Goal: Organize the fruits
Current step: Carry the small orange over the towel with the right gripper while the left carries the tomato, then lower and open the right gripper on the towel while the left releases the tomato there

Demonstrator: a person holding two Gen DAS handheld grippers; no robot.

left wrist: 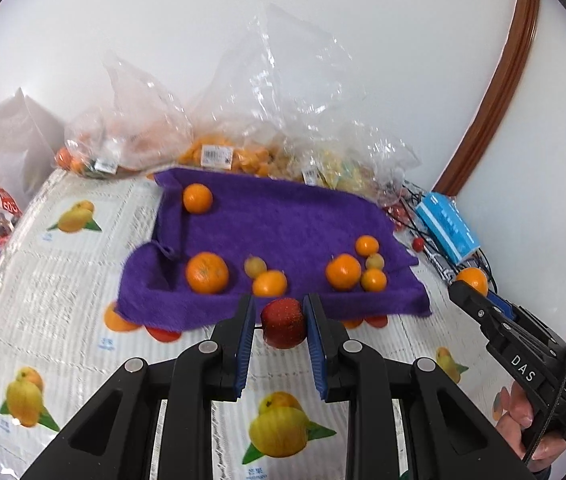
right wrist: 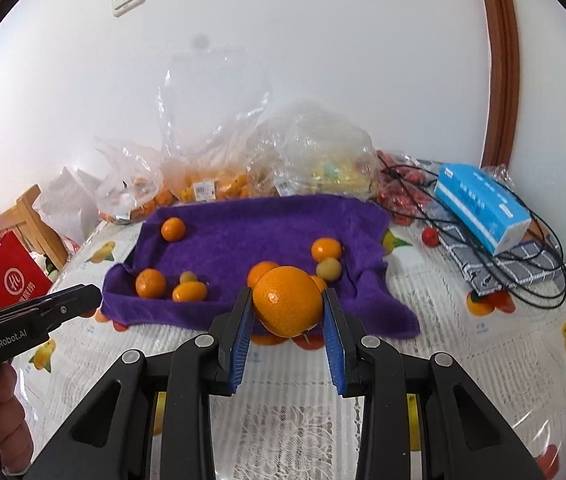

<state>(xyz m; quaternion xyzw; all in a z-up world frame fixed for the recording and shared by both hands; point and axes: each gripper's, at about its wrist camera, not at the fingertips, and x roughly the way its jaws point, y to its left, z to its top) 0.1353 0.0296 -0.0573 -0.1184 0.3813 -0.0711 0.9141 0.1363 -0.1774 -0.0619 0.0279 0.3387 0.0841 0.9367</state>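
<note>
My left gripper point(left wrist: 283, 324) is shut on a small red fruit point(left wrist: 284, 322), held above the table in front of the purple towel point(left wrist: 283, 224). My right gripper point(right wrist: 287, 312) is shut on a large orange point(right wrist: 287, 306), also lifted off the table. In the left wrist view the right gripper point(left wrist: 467, 286) shows at the right edge with its orange point(left wrist: 473, 279). Several oranges and small yellowish fruits lie on the towel point(right wrist: 263, 232), among them a big orange point(left wrist: 207, 273) at the left.
Clear plastic bags of fruit point(left wrist: 219, 156) line the wall behind the towel. A blue tissue box point(right wrist: 483, 208) lies on a checked cloth with black cables at the right. A red bag point(right wrist: 11, 276) and a wooden chair stand at the left. A fruit-patterned cloth covers the table point(left wrist: 75, 280).
</note>
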